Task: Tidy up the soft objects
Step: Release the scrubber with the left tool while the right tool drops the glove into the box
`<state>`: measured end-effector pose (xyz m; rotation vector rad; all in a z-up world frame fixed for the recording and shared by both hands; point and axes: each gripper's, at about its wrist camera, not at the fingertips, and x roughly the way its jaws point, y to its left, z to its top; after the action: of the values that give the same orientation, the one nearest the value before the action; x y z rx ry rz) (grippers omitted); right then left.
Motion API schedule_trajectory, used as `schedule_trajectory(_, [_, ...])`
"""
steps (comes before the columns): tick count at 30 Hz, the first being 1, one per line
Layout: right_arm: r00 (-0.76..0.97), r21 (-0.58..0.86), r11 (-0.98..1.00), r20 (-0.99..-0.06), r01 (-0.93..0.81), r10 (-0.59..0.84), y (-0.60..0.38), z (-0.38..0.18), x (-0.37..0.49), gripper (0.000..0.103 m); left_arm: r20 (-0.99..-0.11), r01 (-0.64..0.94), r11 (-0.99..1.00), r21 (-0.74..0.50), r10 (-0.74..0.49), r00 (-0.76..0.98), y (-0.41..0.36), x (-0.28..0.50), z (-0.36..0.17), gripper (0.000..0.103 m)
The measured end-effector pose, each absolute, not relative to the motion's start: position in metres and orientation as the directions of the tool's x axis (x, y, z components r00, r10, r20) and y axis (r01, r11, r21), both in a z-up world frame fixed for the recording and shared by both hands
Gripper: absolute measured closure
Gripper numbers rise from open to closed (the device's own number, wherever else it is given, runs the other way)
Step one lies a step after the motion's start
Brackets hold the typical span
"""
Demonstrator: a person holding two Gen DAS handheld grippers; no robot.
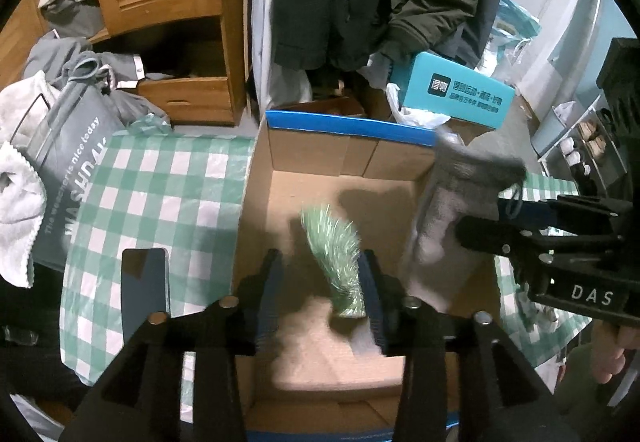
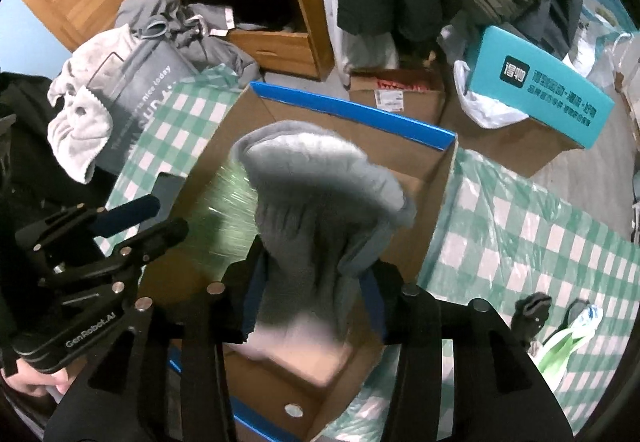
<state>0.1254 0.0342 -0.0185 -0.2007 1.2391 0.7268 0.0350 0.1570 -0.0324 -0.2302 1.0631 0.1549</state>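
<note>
Left gripper (image 1: 320,292) fingers spread wide, green tinsel (image 1: 334,248) blurred between them, over box (image 1: 352,130) floor — grasp unclear. Right gripper (image 2: 310,300) clamped on grey sock (image 2: 320,194) — fuzzy, bunched, above box (image 2: 352,110).

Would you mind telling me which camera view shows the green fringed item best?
The left wrist view: the blurred green fringed item sits in the middle of the frame, between the left gripper fingers, over the open cardboard box. In the right wrist view it is mostly hidden behind the grey fleece cloth in the right gripper.
</note>
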Motion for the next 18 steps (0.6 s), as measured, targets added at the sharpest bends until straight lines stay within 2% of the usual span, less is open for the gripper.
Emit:
schedule_trajectory(2, [0.14, 0.236, 0.768, -0.911, -0.595, 0.388, 0.031, -0.019, 0.126, 0.052, -0.878, -0.233, 0.966, -0.108, 0.017, 0.478, 0.155, 0.036, -0.032, 0.057])
schedule_trajectory(4, [0.147, 0.229, 0.775, -0.912, -0.589, 0.382, 0.028, -0.019, 0.127, 0.049, -0.879, -0.23, 0.968, -0.102, 0.02, 0.477, 0.152, 0.037, -0.031, 0.049])
schedule_trajectory(9, [0.166, 0.22, 0.785, -0.911, -0.579, 0.377, 0.019, -0.015, 0.127, 0.04, -0.874, -0.214, 0.972, -0.095, 0.021, 0.485, 0.143, 0.039, -0.025, 0.047])
schedule_trajectory(12, [0.181, 0.205, 0.79, -0.912, -0.578, 0.368, 0.012, -0.013, 0.128, 0.033, -0.871, -0.202, 0.975, -0.091, 0.02, 0.491, 0.135, 0.04, -0.022, 0.04])
schedule_trajectory(18, [0.207, 0.189, 0.803, -0.91, -0.566, 0.36, -0.008, -0.01, 0.13, 0.031, -0.869, -0.171, 0.982, -0.08, 0.015, 0.495, 0.119, 0.046, -0.02, 0.04])
